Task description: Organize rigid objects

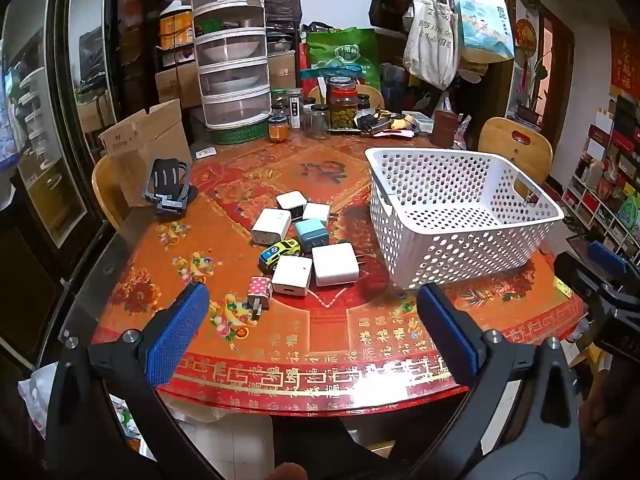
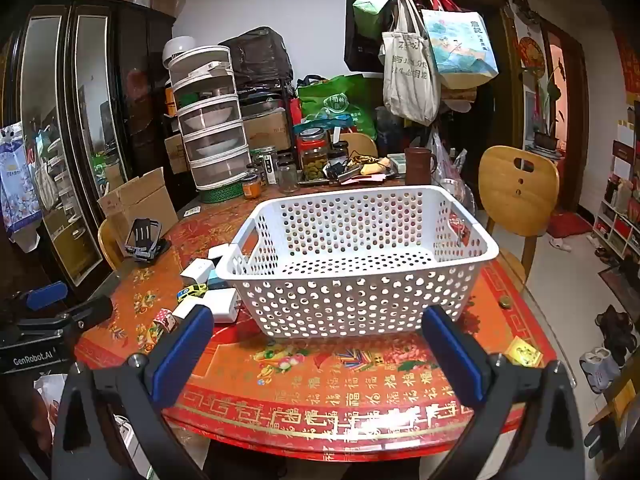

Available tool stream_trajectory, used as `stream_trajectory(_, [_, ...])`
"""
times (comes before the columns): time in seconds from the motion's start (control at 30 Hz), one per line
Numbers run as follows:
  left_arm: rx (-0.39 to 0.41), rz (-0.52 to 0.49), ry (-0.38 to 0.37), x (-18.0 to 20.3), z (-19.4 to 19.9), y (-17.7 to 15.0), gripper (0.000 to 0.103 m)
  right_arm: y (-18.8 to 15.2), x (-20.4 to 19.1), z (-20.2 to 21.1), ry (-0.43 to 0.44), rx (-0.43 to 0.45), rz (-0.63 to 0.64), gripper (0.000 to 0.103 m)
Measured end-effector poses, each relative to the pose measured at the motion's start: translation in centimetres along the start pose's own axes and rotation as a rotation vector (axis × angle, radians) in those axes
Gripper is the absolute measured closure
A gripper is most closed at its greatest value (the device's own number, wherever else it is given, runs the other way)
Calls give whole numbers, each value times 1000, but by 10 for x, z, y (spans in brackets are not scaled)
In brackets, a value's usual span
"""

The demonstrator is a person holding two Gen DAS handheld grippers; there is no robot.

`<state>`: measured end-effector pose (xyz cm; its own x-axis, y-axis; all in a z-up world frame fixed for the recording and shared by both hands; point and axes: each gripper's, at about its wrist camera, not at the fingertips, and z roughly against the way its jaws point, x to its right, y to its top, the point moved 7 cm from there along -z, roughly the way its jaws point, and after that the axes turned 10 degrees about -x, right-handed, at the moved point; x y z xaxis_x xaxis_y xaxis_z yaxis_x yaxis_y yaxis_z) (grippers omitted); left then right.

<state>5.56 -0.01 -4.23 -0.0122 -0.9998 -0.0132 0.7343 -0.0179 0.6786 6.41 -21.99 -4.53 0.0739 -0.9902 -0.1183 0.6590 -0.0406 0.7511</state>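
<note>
Red table [image 1: 320, 344] carries basket [image 1: 460, 216], chargers [image 1: 334, 264], jars [image 1: 343, 106].

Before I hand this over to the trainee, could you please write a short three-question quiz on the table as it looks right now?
1. True or false: the white basket already holds a charger.
2. Multiple choice: the toy car lies (a) inside the basket, (b) among the chargers on the table, (c) on the wooden chair.
3. Short answer: what state are the left gripper and right gripper in?

Key
1. False; the basket is empty.
2. b; it sits beside the blue charger.
3. Both open, holding nothing, near the table's front edge.
</note>
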Motion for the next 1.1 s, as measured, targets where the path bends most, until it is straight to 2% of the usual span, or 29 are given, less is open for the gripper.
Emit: stream_trajectory(1.1, [-2,7,-7,0,-3,-4,1,0,1,1,2,-2,-2,0])
